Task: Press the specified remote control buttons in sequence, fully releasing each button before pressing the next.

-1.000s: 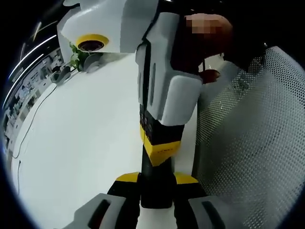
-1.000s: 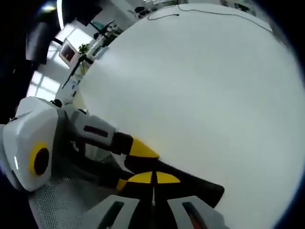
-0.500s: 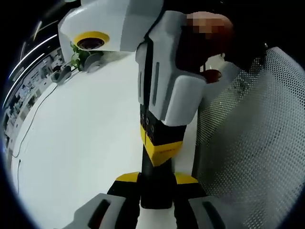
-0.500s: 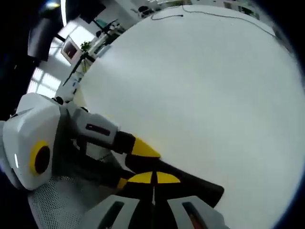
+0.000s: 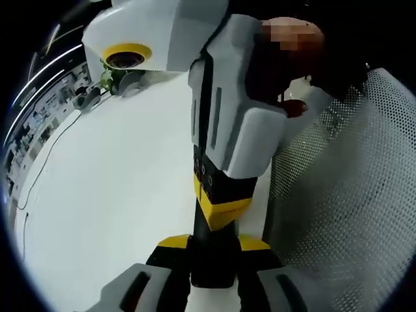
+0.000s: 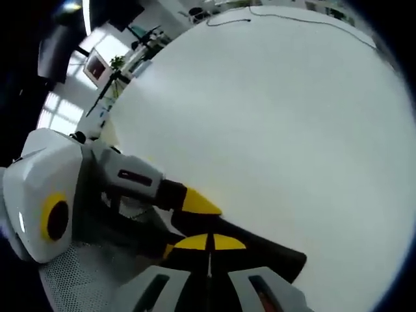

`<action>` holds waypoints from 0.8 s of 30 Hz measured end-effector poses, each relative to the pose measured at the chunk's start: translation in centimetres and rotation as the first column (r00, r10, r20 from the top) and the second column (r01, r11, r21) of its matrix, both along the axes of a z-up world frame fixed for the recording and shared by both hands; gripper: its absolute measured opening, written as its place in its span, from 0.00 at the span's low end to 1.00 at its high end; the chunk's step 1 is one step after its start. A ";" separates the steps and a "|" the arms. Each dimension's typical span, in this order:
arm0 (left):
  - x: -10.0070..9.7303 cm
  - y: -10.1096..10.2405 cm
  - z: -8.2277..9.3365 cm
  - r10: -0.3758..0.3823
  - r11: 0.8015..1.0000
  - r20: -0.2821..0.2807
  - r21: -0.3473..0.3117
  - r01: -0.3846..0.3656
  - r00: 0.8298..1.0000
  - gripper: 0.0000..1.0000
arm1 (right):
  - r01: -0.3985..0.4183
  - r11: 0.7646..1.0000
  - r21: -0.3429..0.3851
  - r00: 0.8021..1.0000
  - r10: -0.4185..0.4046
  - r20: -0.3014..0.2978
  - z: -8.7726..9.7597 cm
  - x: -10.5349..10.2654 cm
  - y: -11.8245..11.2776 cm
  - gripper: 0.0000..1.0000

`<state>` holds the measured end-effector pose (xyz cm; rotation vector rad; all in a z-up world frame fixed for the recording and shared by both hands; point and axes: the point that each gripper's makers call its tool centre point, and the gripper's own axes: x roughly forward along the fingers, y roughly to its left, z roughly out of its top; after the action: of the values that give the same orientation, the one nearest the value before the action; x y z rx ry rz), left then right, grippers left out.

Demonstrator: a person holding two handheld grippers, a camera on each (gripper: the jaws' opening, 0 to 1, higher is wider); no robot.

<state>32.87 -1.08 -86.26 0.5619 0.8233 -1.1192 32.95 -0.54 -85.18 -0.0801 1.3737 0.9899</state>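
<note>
In the left gripper view a black remote control stands up between my left gripper's yellow-tipped jaws, which are shut on it. My right gripper comes down from the top, white-bodied, with its yellow tip resting on the remote's upper end. In the right gripper view my right gripper has its yellow tips together, shut, on top of the remote, whose black body runs to the right. The left gripper reaches in from the left and holds the remote. The remote's buttons are hidden.
A white table spreads out under both grippers. A mesh chair back stands at the right in the left gripper view. A thin cable lies on the table's far side, and plants stand at its far end.
The right gripper has sunk slightly lower in the left gripper view. The left gripper's hold on the remote is the same.
</note>
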 end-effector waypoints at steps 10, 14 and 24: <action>-0.1 0.0 0.0 -0.015 1.000 0.006 0.002 0.015 1.000 0.25 | 0.119 0.954 0.276 0.945 -0.194 0.265 8.2 5.0 0.6 0.00; 0.0 0.0 0.0 -0.004 1.000 0.003 -0.007 0.004 1.000 0.25 | 0.107 0.911 0.398 0.862 -0.284 0.420 13.9 6.3 0.1 0.00; 0.1 -0.1 0.0 -0.008 1.000 -0.007 0.025 0.009 1.000 0.25 | 0.116 0.815 0.568 0.702 -0.472 0.534 23.1 6.1 -4.1 0.16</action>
<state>32.93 -1.18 -86.26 0.5827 0.8424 -1.1206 39.07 -4.61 -62.03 0.1783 0.4206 0.8774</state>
